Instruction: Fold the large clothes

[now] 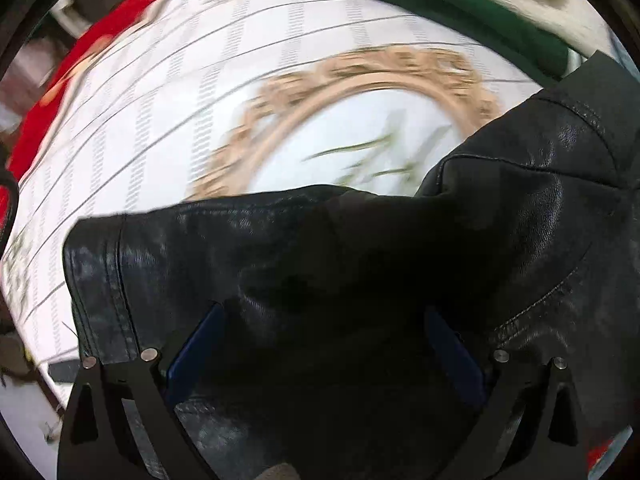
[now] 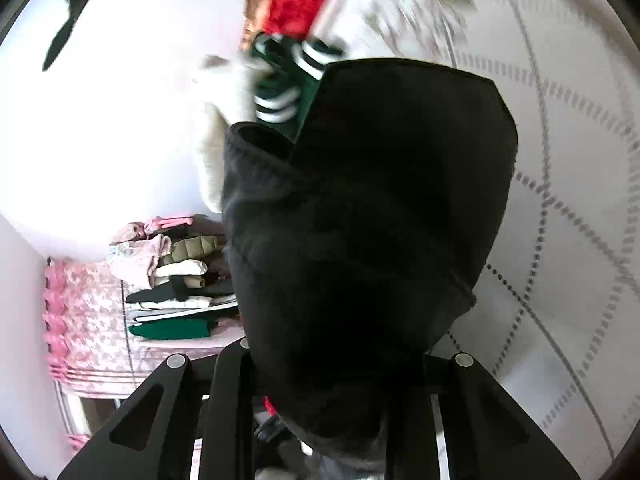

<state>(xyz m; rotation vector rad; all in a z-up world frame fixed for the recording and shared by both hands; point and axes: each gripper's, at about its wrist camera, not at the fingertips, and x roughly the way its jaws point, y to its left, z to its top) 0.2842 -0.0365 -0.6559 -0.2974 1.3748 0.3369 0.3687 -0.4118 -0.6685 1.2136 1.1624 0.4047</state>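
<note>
A black leather jacket point(image 1: 360, 248) fills the lower half of the left wrist view, lifted over a white patterned bedspread point(image 1: 160, 100). My left gripper point(image 1: 326, 344) has its blue pads point(image 1: 196, 352) set wide apart with jacket leather bunched between them. In the right wrist view the jacket's black lining point(image 2: 372, 220) hangs over my right gripper point(image 2: 340, 364); the jaws stand close together on the fabric and their tips are hidden by it.
A green garment point(image 1: 460, 4) and a red cloth point(image 1: 80, 52) lie at the bed's far edges. A green striped garment point(image 2: 288, 80) lies beyond the jacket. A stack of folded clothes point(image 2: 176, 280) rests on a pink surface at the left.
</note>
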